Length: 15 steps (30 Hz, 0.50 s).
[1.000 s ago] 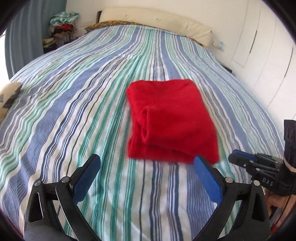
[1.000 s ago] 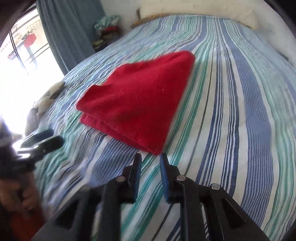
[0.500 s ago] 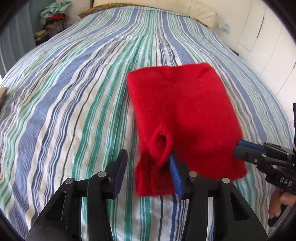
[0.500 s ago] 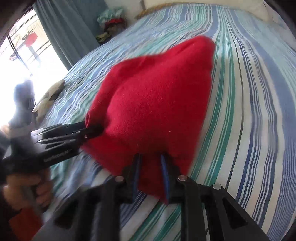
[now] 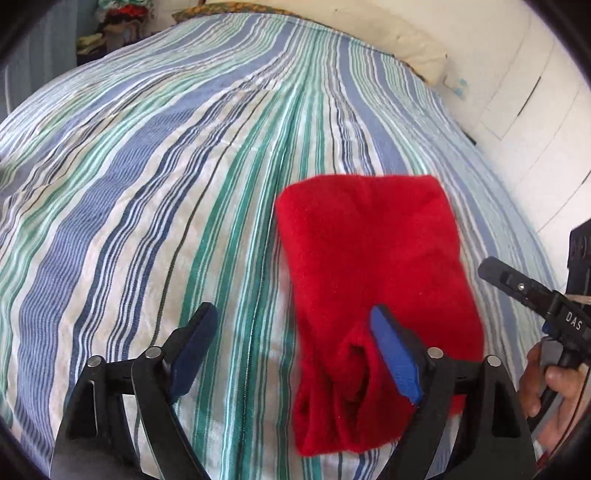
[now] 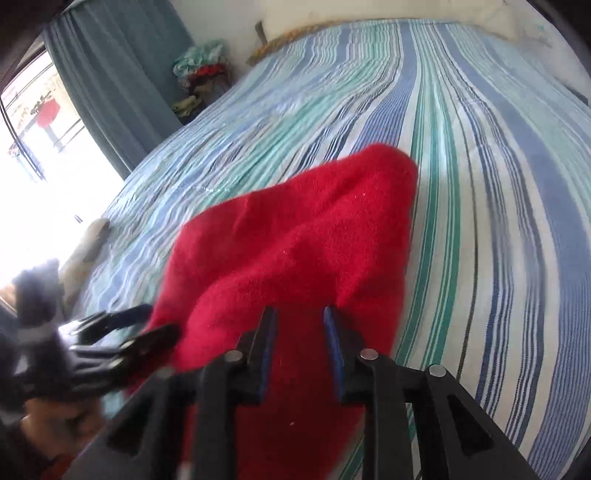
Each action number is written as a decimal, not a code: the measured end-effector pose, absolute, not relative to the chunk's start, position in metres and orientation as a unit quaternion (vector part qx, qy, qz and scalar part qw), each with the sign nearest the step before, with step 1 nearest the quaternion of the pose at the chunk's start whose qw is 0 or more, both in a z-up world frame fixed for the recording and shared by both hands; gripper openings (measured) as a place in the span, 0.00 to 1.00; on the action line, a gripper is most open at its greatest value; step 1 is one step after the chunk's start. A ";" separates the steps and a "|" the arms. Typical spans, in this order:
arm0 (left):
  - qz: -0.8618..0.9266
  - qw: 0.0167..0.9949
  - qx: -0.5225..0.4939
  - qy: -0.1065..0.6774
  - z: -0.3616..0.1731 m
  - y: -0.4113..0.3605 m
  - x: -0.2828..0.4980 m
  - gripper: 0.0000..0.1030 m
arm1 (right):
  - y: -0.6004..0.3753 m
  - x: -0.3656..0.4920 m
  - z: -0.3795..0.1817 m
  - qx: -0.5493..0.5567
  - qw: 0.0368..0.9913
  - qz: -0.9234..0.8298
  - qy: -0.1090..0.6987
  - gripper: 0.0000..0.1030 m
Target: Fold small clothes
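A folded red garment (image 5: 373, 266) lies on the striped bedsheet (image 5: 166, 184). My left gripper (image 5: 291, 347) is open at the garment's near left corner; its right finger (image 5: 395, 358) rests on the cloth, its left finger (image 5: 192, 343) is over bare sheet. In the right wrist view the garment (image 6: 306, 240) fills the foreground, and my right gripper (image 6: 300, 350) straddles its near edge with a narrow gap between the pads. I cannot tell whether it pinches the cloth. The right gripper also shows in the left wrist view (image 5: 517, 284), beside the garment's right edge.
A cream pillow (image 5: 369, 33) lies at the head of the bed. A pile of clothes (image 6: 199, 70) sits by the blue curtain (image 6: 118, 81) and bright window. White cupboard doors (image 5: 535, 110) stand along the bed's right side.
The left gripper opened wider and let the folded corner go. The garment has shifted right and nearer in the left view. The right gripper pushed further onto the near edge.
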<state>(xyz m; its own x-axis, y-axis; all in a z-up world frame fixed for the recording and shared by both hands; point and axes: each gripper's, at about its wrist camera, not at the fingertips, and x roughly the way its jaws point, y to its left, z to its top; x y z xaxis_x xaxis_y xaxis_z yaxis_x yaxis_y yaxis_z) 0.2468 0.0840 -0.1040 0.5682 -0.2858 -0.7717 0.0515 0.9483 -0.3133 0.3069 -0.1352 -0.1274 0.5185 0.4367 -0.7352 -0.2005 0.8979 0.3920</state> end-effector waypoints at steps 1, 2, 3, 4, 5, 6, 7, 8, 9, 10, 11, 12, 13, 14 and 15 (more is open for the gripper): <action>-0.101 0.876 -0.146 0.448 -0.102 0.090 0.245 0.96 | -0.148 0.298 -0.117 0.159 0.869 0.180 0.432 0.76; -0.108 0.871 -0.163 0.451 -0.105 0.094 0.247 0.96 | -0.161 0.287 -0.109 0.187 0.878 0.170 0.406 0.82; -0.119 0.859 -0.178 0.465 -0.111 0.093 0.251 0.96 | -0.172 0.278 -0.107 0.209 0.884 0.159 0.388 0.83; -0.128 0.845 -0.186 0.484 -0.121 0.089 0.258 0.96 | -0.179 0.274 -0.111 0.227 0.879 0.154 0.391 0.83; -0.134 0.833 -0.190 0.502 -0.131 0.083 0.263 0.96 | -0.182 0.273 -0.120 0.245 0.865 0.158 0.409 0.83; -0.138 0.824 -0.189 0.516 -0.141 0.074 0.267 0.96 | -0.182 0.275 -0.134 0.259 0.850 0.162 0.429 0.81; -0.129 0.825 -0.174 0.522 -0.147 0.065 0.268 0.96 | -0.179 0.277 -0.147 0.271 0.837 0.167 0.444 0.76; -0.115 0.835 -0.155 0.515 -0.146 0.056 0.265 0.95 | -0.173 0.280 -0.161 0.288 0.820 0.183 0.459 0.74; -0.107 0.840 -0.143 0.513 -0.143 0.049 0.261 0.93 | -0.166 0.281 -0.176 0.307 0.801 0.200 0.473 0.69; -0.118 0.837 -0.143 0.515 -0.141 0.044 0.259 0.62 | -0.158 0.280 -0.185 0.317 0.793 0.207 0.478 0.58; -0.143 0.824 -0.157 0.526 -0.138 0.040 0.259 0.36 | -0.149 0.278 -0.185 0.308 0.800 0.202 0.474 0.54; -0.138 0.819 -0.157 0.535 -0.132 0.037 0.261 0.24 | -0.144 0.279 -0.181 0.296 0.804 0.197 0.477 0.39; -0.138 0.824 -0.151 0.528 -0.121 0.034 0.262 0.23 | -0.140 0.280 -0.174 0.292 0.805 0.195 0.479 0.34; -0.147 0.832 -0.146 0.515 -0.106 0.031 0.262 0.22 | -0.138 0.281 -0.162 0.283 0.812 0.191 0.473 0.33; -0.156 0.839 -0.142 0.501 -0.090 0.028 0.264 0.22 | -0.136 0.281 -0.146 0.267 0.824 0.193 0.462 0.31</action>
<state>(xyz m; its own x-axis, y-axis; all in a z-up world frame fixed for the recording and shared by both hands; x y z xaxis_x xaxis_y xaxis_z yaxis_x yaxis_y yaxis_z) 0.2642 0.0281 -0.0902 0.4484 -0.4041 -0.7972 0.1198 0.9111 -0.3944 0.2807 -0.1359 -0.1464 0.4995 0.5639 -0.6577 -0.0718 0.7835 0.6172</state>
